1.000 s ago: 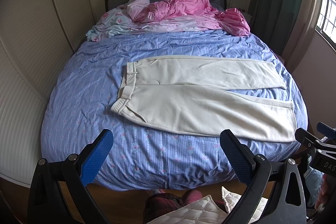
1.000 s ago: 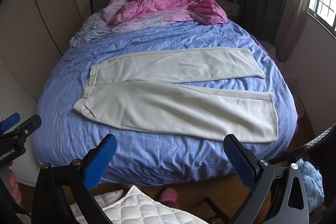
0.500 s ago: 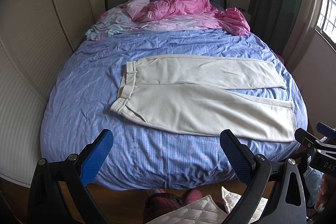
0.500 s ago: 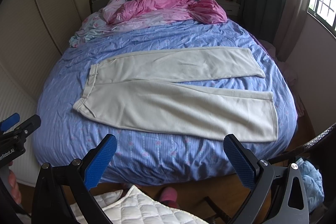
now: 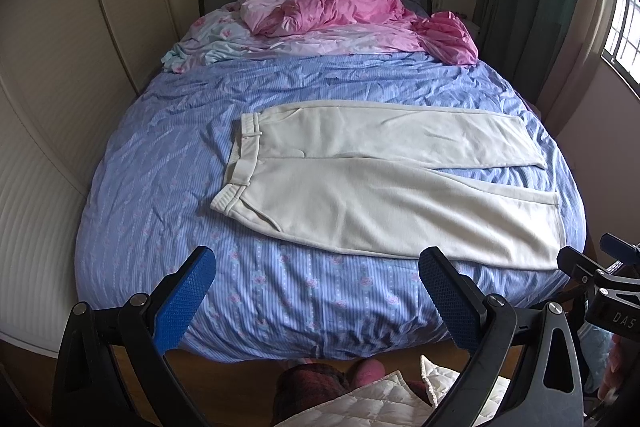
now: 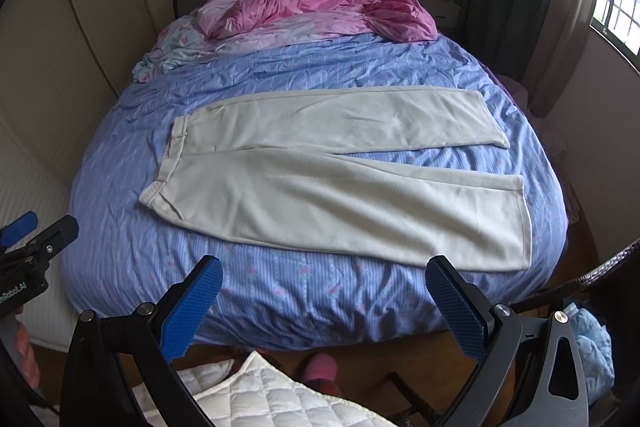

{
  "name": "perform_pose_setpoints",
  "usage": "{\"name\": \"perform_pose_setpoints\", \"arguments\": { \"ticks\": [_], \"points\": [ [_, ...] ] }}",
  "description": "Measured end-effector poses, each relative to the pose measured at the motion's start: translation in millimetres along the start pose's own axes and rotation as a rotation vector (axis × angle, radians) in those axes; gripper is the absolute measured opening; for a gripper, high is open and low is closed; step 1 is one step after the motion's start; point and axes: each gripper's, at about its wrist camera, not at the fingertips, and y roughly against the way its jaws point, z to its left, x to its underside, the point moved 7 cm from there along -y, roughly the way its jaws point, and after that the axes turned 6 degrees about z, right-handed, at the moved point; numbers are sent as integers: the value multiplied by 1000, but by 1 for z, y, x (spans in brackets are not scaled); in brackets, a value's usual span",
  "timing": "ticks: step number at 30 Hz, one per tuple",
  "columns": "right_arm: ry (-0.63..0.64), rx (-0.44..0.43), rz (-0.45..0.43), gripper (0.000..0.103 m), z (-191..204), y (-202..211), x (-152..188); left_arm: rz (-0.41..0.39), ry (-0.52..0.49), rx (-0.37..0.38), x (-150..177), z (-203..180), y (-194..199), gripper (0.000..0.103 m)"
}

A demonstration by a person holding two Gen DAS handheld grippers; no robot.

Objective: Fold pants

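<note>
Meanwhile cream pants [image 5: 372, 179] flat on blue bedspread [image 5: 160, 187]; left tongs [image 5: 316, 291], right tongs [image 6: 322, 301] wide open, empty.

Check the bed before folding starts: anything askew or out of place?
Nothing blocks the fold. The cream pants lie flat on the blue bedspread, legs splayed slightly apart at the cuffs. Rumpled pink bedding sits heaped at the headboard, apart from the pants.

In the left wrist view, the white letters "DAS" can be read on the black body of the right gripper [image 5: 618, 315], at the right edge of the picture. In the right wrist view, the left gripper [image 6: 16, 291] has white letters that look like "nRobot.AI", cut off at the start.
</note>
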Motion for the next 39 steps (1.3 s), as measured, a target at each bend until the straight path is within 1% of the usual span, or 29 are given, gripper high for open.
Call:
{"name": "perform_pose_setpoints", "arguments": {
  "ticks": [2,3,5,6,12,19,23,26,30,32,34,39],
  "points": [
    [2,1,8,103,5,-3,-4,4,0,1,-1,0,-3,103],
    [6,2,18,103,9,-5,0,7,-1,3,-2,1,-5,103],
    [11,4,35,103,17,-9,-12,16,-1,5,-6,6,-12,103],
    [13,6,42,103,20,-11,-10,22,-2,9,-9,9,-15,103],
    [0,23,90,103,41,-26,-24,70,-3,36,-25,34,-39,103],
    [-85,45,146,103,75,-61,-47,145,5,56,-53,87,-83,103],
    [-153,40,196,103,95,-89,-49,206,-1,71,-63,117,-114,103],
    [-198,39,237,103,108,-111,-43,248,-16,75,-64,133,-138,102],
    [-236,47,267,103,119,-136,-36,316,-17,86,-58,149,-173,102],
    [-255,52,280,103,119,-147,-32,352,0,98,-51,154,-188,102],
    [-272,32,279,103,120,-158,-31,377,27,110,-47,156,-204,101],
    [-335,-3,275,103,113,-200,-21,389,121,124,-41,157,-242,101]
  ]
}}
